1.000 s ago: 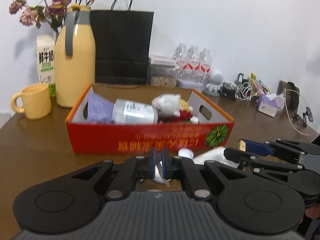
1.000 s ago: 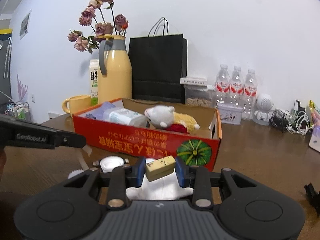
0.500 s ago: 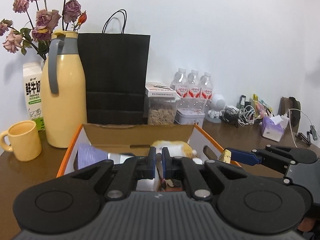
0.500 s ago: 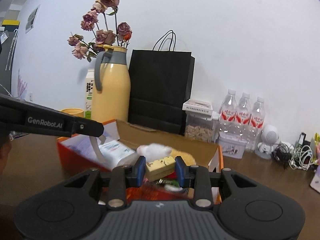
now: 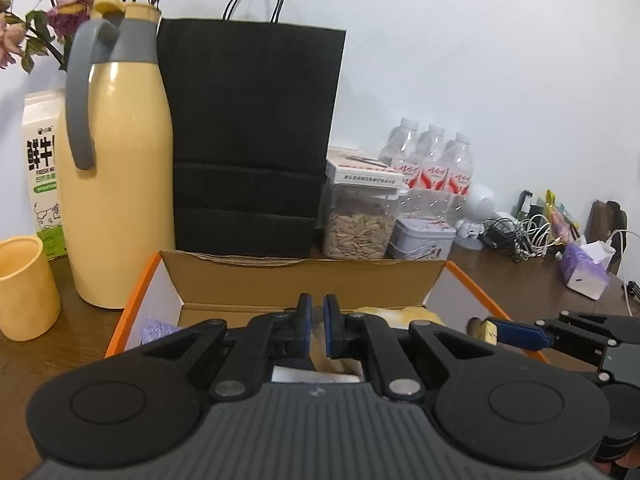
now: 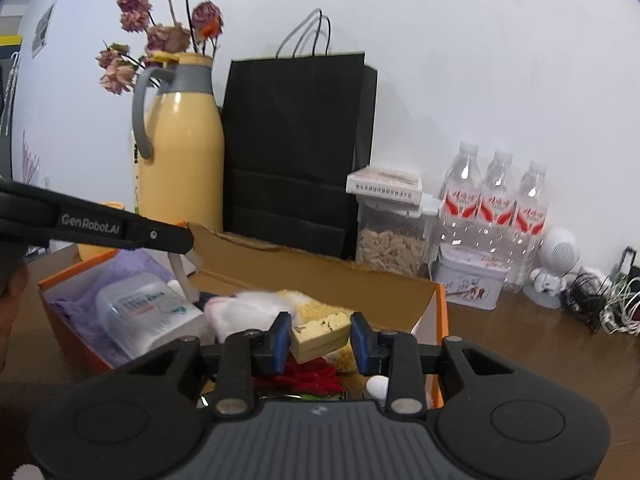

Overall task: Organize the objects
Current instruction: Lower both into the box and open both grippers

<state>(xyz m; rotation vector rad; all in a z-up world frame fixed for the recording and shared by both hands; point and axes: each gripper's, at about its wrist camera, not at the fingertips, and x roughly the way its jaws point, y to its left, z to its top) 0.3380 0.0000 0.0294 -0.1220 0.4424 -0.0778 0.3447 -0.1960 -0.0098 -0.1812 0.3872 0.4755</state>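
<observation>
**Both grippers over the box, right one carrying a block**

The right gripper [image 6: 320,334] is clamped on a small yellowish block [image 6: 319,335] with dark specks, pinched tilted between the blue pads [image 6: 282,336]. The block hangs above the near right part of the orange box [image 6: 440,320], over a red item [image 6: 304,380] and a white and yellow plush [image 6: 256,308] lying inside. Left of the plush in the box lie a clear plastic bottle [image 6: 148,312] on its side and a purple cloth [image 6: 132,264] beneath it.

The left gripper [image 5: 316,326] has its jaws closed almost together; in its own view nothing plain shows between the pads. In the right view a thin whitish strip [image 6: 180,272] hangs from its tip, down toward the bottle. It too sits over the box, above the left half, with the brown inner wall just ahead. The right gripper's tip and block show at the right edge of the left view.

Beyond the box on the brown tabletop [image 5: 520,284] stand a yellow jug [image 5: 120,184] with a grey handle, a black paper bag [image 5: 248,140], and a clear jar of seeds [image 5: 356,228] with a flat carton on top. A yellow mug [image 5: 24,288] and a milk carton [image 5: 44,176] stand left of the jug, dried roses [image 6: 160,36] behind it. Right of the jar are a small tin [image 5: 424,240], three water bottles [image 6: 496,200], a white round gadget [image 6: 556,264], tangled cables [image 5: 520,236] and a tissue pack [image 5: 584,268].
</observation>
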